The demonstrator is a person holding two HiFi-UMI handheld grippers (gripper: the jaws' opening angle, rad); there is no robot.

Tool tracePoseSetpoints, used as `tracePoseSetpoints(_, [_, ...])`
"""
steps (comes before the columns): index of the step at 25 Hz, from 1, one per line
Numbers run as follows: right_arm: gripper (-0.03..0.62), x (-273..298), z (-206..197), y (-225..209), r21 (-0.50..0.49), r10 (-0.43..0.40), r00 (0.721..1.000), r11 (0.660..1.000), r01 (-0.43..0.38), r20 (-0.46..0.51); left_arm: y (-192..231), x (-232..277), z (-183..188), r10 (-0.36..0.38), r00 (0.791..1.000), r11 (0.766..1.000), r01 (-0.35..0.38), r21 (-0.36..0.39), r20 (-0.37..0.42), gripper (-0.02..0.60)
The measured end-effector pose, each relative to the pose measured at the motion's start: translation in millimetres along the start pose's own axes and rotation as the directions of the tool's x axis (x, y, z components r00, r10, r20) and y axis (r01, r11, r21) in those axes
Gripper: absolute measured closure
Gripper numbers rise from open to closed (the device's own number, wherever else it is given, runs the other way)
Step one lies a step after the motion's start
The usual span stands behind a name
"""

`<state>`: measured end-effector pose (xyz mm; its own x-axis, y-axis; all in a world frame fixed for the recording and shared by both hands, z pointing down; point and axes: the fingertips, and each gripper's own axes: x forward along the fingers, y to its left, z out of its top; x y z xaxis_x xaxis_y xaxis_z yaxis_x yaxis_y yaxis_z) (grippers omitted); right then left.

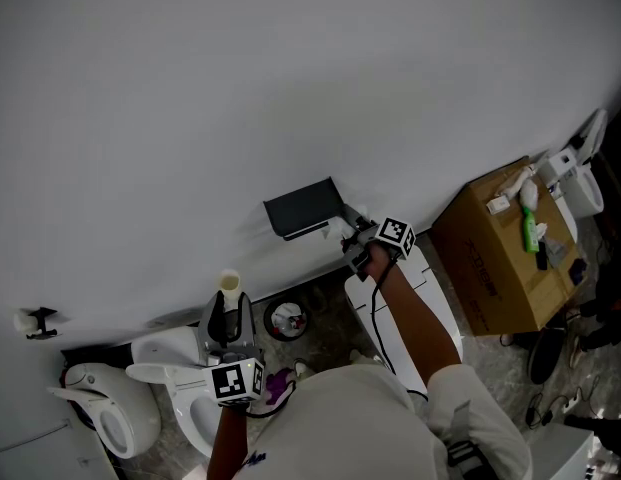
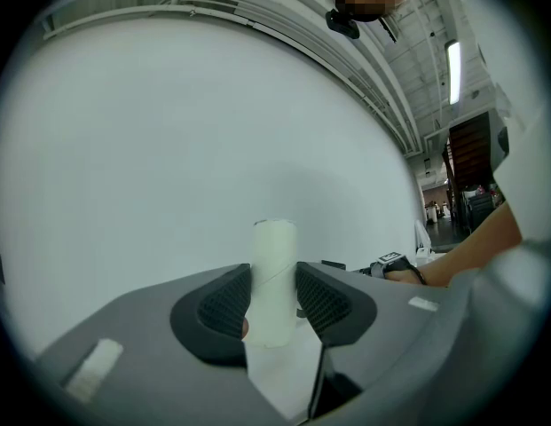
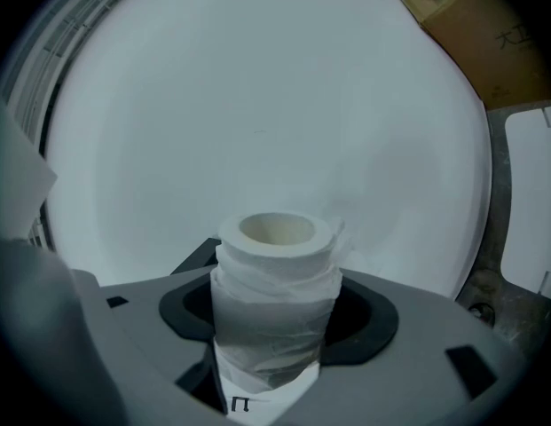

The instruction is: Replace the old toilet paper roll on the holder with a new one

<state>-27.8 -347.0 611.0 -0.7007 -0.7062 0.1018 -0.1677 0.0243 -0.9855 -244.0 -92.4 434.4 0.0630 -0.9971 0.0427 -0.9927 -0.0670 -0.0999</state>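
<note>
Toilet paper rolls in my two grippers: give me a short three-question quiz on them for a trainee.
1. True or false: the left gripper is shut on a bare tube.
2. What stands between the jaws of the right gripper? A) a paper roll B) a spray bottle C) nothing
3. Fill in: in the head view, the black holder is fixed to the white ____.
Key: 1 true; 2 A; 3 wall.
</note>
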Motion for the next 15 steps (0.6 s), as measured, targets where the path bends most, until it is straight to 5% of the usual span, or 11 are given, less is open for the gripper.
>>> tracePoseSetpoints(15, [0.295,10.0,-19.0,0.1,0.011,0.026,0.999,1.0,-0.026,-0.02,-0.6,-0.1,-7.7,-0.002,1.0,1.0,0.002,-0.003,-0.02,0.414])
